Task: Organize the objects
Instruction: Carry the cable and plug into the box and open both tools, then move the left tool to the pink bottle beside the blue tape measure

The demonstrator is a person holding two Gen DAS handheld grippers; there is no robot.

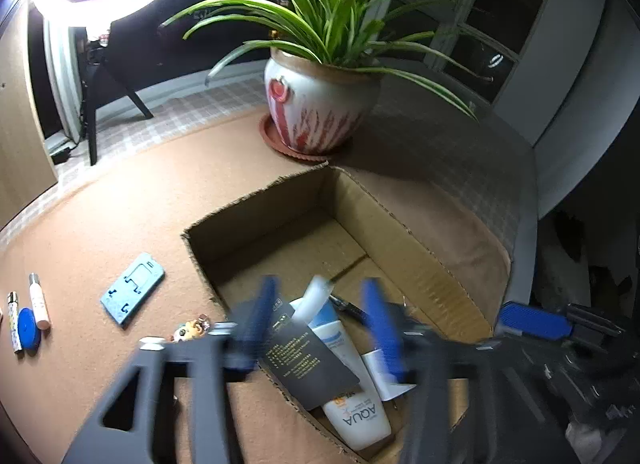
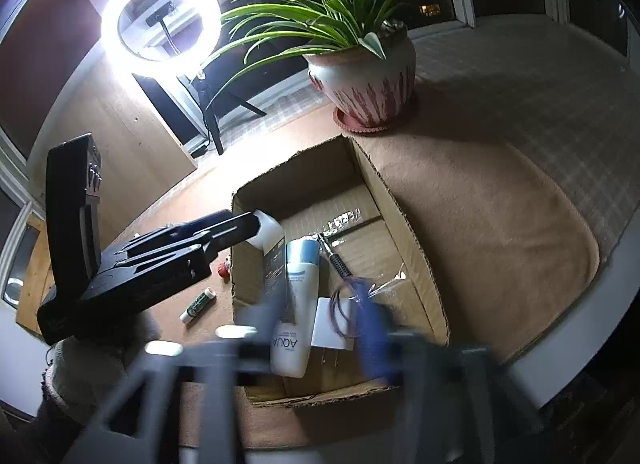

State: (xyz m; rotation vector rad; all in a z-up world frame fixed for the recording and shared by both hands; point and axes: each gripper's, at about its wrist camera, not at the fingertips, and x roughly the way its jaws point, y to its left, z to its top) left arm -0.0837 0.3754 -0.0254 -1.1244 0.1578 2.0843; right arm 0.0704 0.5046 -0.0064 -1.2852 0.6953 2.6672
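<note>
Left tongs (image 1: 316,324): parted, holding nothing, above cardboard box (image 1: 436,264) | Right tongs (image 2: 320,328): parted, empty, over same box | AQUA tube (image 1: 352,404) lies flat inside | Blue phone stand (image 1: 133,289) on bench (image 1: 120,224), left of box, long axis diagonal, left hand nearer.

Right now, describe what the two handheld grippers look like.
Both have dark grey plastic frames with cut-out, strut-like arms and blue fingers. The left gripper is motion-blurred in its own view; from the right wrist its body looks black and boxy. The right gripper is blurred too, with small shiny metal parts on its frame. No cables or sleeves show.
</note>
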